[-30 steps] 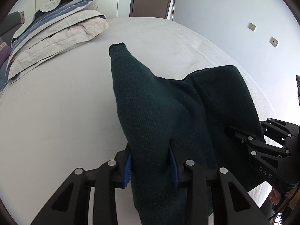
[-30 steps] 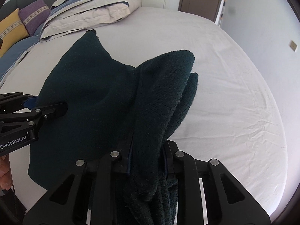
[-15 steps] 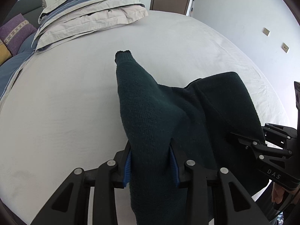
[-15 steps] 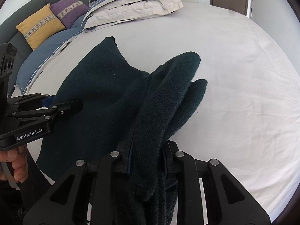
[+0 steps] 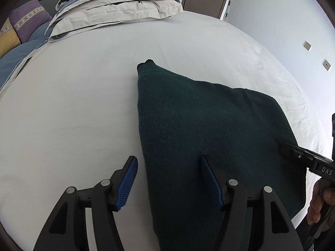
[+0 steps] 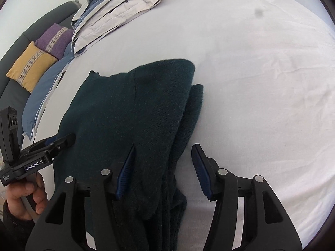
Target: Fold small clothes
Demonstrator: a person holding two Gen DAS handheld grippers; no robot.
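Dark green knit, a small sweater (image 5: 201, 133), lies on the white bed sheet (image 5: 73, 108), with its cuffed corner pointing toward twelve o'clock in the left wrist view and its near edge hanging over the bed edge at six o'clock. The left gripper (image 5: 168, 179) has just been opening: its jaws now stand apart, the near edge of the sweater is between them, and the blue pads (image 5: 125, 183) do not press on it. The right gripper (image 6: 162, 171) has also just been opening; its jaws are apart over the thick folded edge at the right side of the sweater, and the cloth lies loose between them.

The step in hand seems to be the release after laying the fold down. To do it well, both grippers should draw back straight toward six o'clock, without catching the knit, so the layers stay in line. The double edge at three o'clock in the right wrist view looks uneven and may need smoothing.

No container is visible. Only folded bedding (image 5: 117, 10) and cushions (image 6: 33, 67) lie at about eleven o'clock.
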